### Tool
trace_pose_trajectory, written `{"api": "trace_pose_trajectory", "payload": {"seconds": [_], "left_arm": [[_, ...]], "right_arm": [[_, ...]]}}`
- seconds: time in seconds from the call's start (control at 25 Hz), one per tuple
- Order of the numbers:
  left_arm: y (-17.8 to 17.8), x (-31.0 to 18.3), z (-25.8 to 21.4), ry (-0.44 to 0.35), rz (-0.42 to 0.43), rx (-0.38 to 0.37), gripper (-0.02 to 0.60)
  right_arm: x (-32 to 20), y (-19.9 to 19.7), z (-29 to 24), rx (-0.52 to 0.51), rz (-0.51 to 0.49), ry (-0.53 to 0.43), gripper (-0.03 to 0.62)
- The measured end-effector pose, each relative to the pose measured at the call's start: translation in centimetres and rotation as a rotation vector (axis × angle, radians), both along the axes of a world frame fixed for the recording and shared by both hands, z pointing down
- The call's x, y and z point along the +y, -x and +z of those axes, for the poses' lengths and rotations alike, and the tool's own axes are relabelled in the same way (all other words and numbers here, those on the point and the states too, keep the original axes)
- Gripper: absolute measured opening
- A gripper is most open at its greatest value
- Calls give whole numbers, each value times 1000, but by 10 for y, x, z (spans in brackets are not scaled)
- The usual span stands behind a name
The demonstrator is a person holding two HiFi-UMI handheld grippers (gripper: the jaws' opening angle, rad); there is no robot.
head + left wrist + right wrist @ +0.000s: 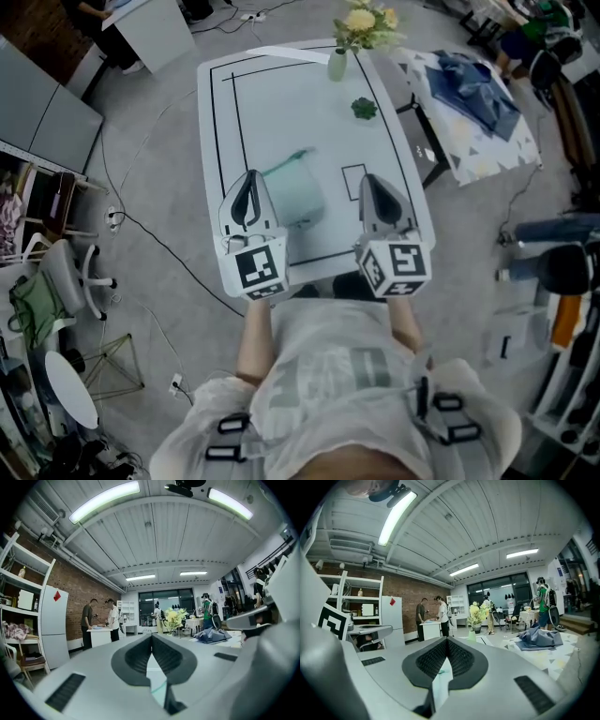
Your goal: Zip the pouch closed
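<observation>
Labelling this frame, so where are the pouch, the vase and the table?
pouch [298, 199], head view, middle of its pale green body.
vase [337, 66], head view, middle of its body.
table [281, 103], head view, bare top left of the vase.

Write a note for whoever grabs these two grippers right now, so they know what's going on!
The left hand-held gripper is shut and empty, over the near end of the table.
The right hand-held gripper is shut and empty too, beside it.
The pouch lies on the table between them; neither holds it.
Done: nothing visible yet; how far the zip is closed can't be made out.
Left: hold the pouch and pull the zip shut.
</observation>
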State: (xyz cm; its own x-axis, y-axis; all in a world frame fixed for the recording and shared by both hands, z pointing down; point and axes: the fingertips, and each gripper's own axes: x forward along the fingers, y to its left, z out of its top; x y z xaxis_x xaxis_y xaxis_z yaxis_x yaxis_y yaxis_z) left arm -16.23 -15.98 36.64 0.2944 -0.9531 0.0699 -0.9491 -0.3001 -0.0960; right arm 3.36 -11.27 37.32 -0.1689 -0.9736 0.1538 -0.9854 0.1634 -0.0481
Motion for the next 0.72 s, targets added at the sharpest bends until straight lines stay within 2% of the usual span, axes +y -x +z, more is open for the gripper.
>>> {"api": "trace_pose_trajectory", "payload": {"seconds": [0.2,0.4,0.56,0.72], "left_arm": [[-2,-30,7,26,13,8,8],[-4,-44,11,29,-8,13,8],[-11,-49,11,43,-32,60,8],[-13,-54,18,51,-23,2,8]], "right_arm": [[-34,7,5,7,-18,26,6],[-61,10,9,0,-81,29,6],[-76,8,10,-7,-119,33,7],[-85,10,12,-10,-158,35,6]]}}
